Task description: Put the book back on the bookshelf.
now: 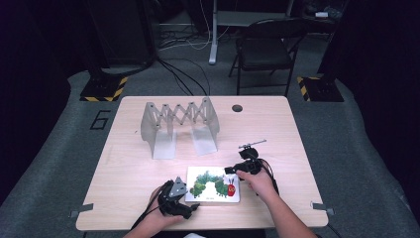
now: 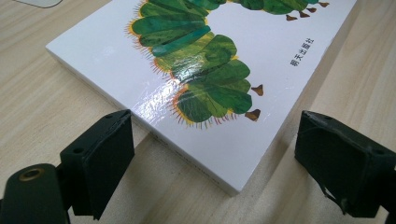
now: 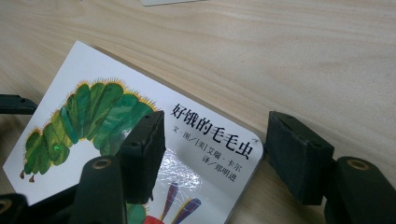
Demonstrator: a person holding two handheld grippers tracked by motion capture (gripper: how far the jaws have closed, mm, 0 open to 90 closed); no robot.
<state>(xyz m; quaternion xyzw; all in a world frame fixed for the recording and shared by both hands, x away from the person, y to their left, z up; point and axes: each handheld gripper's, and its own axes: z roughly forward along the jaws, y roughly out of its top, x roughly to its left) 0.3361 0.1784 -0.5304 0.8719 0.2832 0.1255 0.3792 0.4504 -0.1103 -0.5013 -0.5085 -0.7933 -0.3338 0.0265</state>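
A white picture book (image 1: 213, 183) with a green caterpillar on its cover lies flat on the wooden table (image 1: 124, 163) near the front edge. My left gripper (image 1: 190, 206) sits at the book's near left corner. In the left gripper view its jaws (image 2: 215, 140) stand wide apart, with the book (image 2: 210, 56) corner between them and untouched. My right gripper (image 1: 230, 171) is at the book's far right corner. In the right gripper view (image 3: 217, 140) one jaw hangs over the cover (image 3: 93, 116) and the other sits just outside the book's edge. It is open.
A grey accordion-style folding rack (image 1: 178, 124) stands upright in the middle of the table, behind the book. A round cable hole (image 1: 237, 108) sits near the far edge. A folding chair (image 1: 267, 49) and floor cables lie beyond the table.
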